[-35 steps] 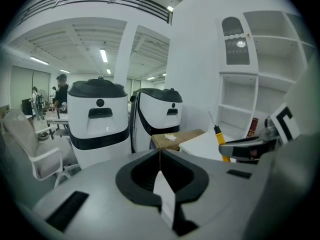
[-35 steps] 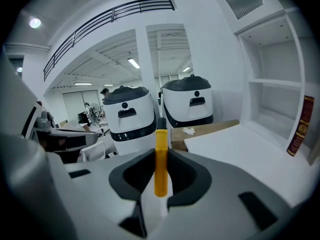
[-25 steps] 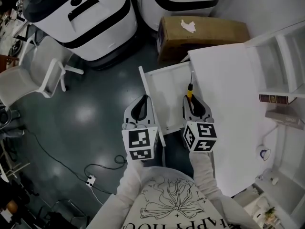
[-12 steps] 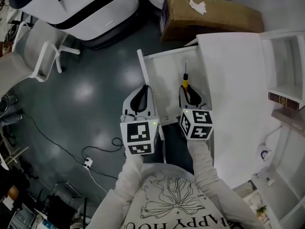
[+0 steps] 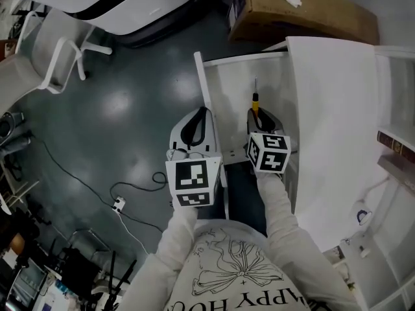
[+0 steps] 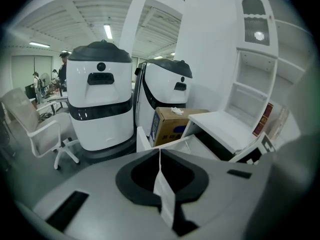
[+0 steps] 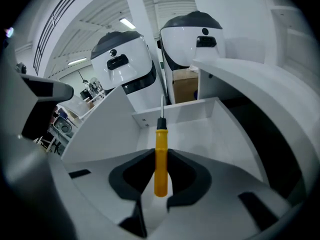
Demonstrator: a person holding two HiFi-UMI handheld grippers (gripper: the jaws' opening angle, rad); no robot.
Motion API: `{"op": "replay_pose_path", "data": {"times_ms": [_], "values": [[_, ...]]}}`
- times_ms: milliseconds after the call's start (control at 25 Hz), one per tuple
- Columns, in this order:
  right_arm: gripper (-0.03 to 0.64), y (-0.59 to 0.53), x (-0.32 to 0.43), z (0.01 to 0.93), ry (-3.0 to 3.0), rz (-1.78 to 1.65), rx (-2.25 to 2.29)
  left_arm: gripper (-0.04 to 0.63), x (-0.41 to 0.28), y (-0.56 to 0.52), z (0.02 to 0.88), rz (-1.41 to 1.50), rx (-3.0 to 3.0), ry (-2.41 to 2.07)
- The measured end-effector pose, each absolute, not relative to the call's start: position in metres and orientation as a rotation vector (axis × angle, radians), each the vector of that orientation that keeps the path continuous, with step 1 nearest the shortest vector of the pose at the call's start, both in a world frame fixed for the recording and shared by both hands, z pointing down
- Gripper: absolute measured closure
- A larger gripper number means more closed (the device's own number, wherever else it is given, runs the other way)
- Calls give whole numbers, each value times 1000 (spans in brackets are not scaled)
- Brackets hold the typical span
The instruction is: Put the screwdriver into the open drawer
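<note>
yellow screwdriver (image 7: 160, 154): handle pinched in right claw (image 5: 258, 116), metal tip towards drawer's far end
drawer (image 5: 227, 76): white, open, screwdriver over its floor
left claw (image 5: 196, 127): jaws together, holding nothing, over drawer's left wall
desk top (image 5: 331, 109): along drawer's right side
cardboard box (image 5: 301, 8): just past drawer's far end
cable (image 5: 139, 186): on floor, left of drawer

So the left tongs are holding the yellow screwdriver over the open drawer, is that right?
No, it is the right tongs that hold the yellow screwdriver over the open drawer; the left tongs are shut and empty. The right gripper view shows it.
</note>
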State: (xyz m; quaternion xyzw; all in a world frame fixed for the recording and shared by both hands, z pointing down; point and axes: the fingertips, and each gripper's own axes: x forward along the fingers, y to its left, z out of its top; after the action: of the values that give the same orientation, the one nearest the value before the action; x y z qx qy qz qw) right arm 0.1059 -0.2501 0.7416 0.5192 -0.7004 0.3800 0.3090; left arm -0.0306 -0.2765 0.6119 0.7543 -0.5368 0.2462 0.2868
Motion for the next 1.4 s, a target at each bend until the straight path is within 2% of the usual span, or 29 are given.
{"op": "replay_pose_path", "data": {"times_ms": [520, 1240, 1320, 1400], "values": [[543, -241, 114, 821, -1706, 1081, 1254, 586, -21, -279, 625, 674, 1996, -1425], [540, -234, 107, 856, -1636, 1061, 1159, 586, -35, -268, 630, 678, 1960, -1457], [498, -238, 106, 849, -1660, 1037, 1165, 586, -36, -267, 627, 672, 1962, -1462], [488, -244, 105, 834, -1691, 1016, 1196, 586, -37, -267, 624, 664, 1967, -1466]]}}
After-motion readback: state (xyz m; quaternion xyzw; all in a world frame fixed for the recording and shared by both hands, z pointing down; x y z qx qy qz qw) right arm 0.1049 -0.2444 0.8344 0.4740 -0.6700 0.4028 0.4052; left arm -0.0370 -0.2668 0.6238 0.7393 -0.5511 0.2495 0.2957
